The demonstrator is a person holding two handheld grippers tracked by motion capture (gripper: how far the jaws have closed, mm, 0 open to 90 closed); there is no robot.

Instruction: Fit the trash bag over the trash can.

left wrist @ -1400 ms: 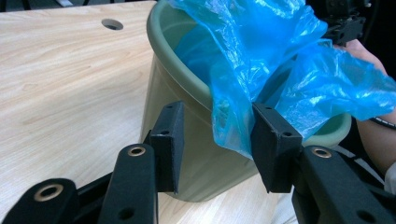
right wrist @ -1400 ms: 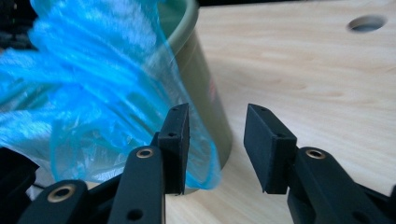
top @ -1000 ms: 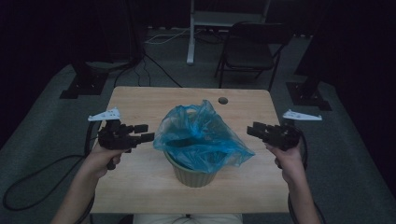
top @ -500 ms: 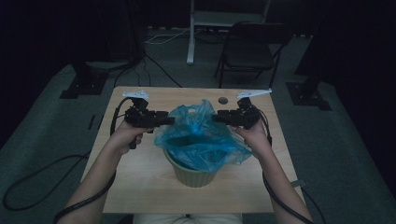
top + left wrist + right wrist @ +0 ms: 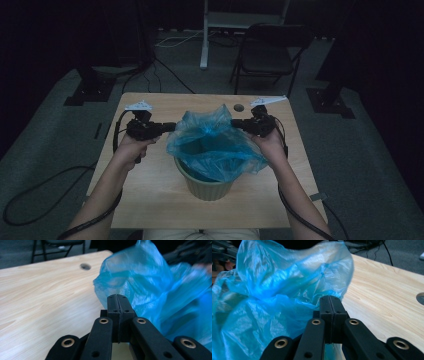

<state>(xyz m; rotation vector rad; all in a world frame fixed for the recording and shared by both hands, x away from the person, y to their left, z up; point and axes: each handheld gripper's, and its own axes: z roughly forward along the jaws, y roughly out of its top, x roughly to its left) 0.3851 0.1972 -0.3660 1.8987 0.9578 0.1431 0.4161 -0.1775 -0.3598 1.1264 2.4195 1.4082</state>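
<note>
Left hand-held gripper (image 5: 170,126): We hold it on the left side of the desk (image 5: 150,195). Its tip points right, at the blue bag (image 5: 212,145). Its jaws have just been closing and now they are together. In the left gripper view the tip (image 5: 117,301) sits right at the bag's edge (image 5: 140,287). We cannot tell if any thin plastic is pinched between them.

Blue bag: It sits in the middle of the desk, between our two hands. It lines the green bin (image 5: 205,182) and puffs up out of the top. Its loose edge hangs over the bin's rim all the way around.

Green bin: It stands upright, nearer to us than the two tips are. The bag's high, crinkly part is at the far side, where both tips meet it.

Right hand-held gripper (image 5: 234,122): We hold it on the right side of the desk, and its tip points left, at the bag. Its jaws have just been closing too, and they are together now. In the right gripper view the tip (image 5: 329,302) touches the bag's edge (image 5: 287,277). We cannot tell if plastic is caught there.

What matters next: The bag lies straight between the two tips, one tip on each side. Both hands are about as near to it. We think the next move is to pull the edge outward and down over the rim.

Small hole (image 5: 239,107): It is a round hole in the desk, just behind the right tip.

Writing: We see no words, labels or brand names.
</note>
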